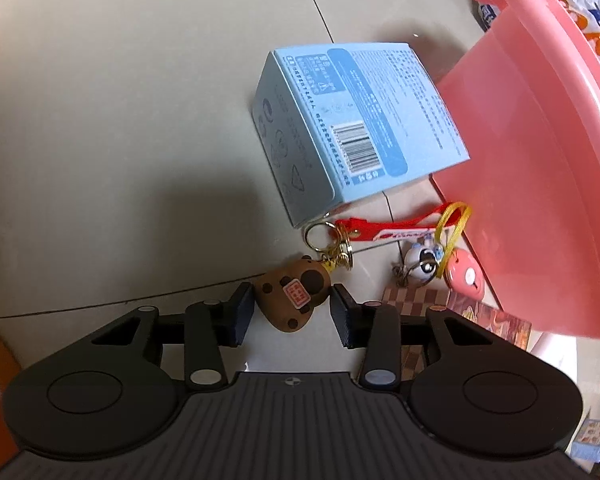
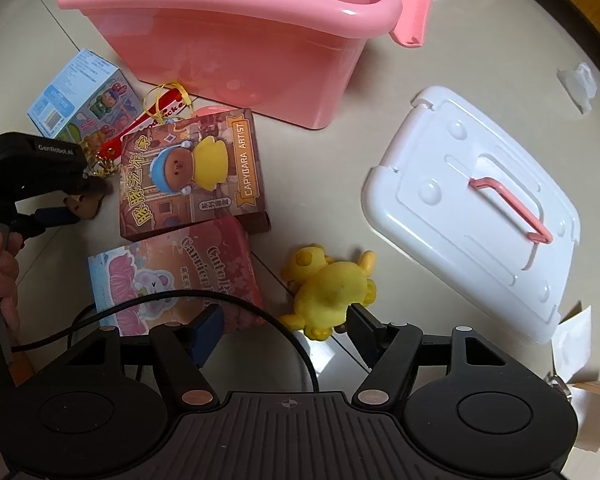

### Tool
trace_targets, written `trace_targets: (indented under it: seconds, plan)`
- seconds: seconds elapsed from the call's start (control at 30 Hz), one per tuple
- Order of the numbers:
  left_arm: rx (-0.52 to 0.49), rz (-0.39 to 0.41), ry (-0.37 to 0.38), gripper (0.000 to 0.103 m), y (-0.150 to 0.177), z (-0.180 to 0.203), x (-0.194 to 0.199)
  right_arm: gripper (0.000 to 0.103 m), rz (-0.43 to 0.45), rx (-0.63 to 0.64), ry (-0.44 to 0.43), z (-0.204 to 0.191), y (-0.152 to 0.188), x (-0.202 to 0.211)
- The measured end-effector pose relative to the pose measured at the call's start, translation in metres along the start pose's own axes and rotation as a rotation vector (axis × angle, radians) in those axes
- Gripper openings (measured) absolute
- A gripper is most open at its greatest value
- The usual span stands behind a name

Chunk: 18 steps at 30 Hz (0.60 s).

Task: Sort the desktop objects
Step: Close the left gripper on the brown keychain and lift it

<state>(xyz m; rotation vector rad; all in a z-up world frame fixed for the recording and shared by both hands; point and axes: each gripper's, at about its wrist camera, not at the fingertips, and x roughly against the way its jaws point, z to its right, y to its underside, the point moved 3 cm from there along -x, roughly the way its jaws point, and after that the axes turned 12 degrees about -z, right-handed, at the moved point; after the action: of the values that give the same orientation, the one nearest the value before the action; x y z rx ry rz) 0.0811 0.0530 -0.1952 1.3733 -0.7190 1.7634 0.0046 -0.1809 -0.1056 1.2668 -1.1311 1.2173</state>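
Here, in the left wrist view, the left gripper (image 1: 292,309) clasps the brown capybara keychain (image 1: 294,294) on the floor beside the pink bin (image 1: 540,184); lifting comes next. In the right wrist view, the right gripper (image 2: 286,326) hangs released, 1 finger touching the yellow duck toy (image 2: 328,286).

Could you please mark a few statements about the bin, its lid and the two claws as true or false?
1. The white lid sits on the pink bin. False: it lies on the table beside the open bin.
2. The left claw has the brown capybara charm between its pads. True.
3. The right claw is clamped on the blue box. False: it is open over the yellow plush toy; the box stands by the bin.
4. The lid has a pink handle. True.
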Motion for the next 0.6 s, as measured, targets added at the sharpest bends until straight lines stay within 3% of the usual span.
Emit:
trace_targets:
  seconds: [0.43,0.6]
  plan:
    - [-0.139,0.052,-0.036,0.042,0.021,0.015,0.047,0.064,0.014,0.030,0.019,-0.003,0.012,0.012]
    - [-0.200,0.089,-0.027,0.035,0.026,0.030,0.072,0.064,0.013,0.021,0.000,-0.003,0.018,0.017]
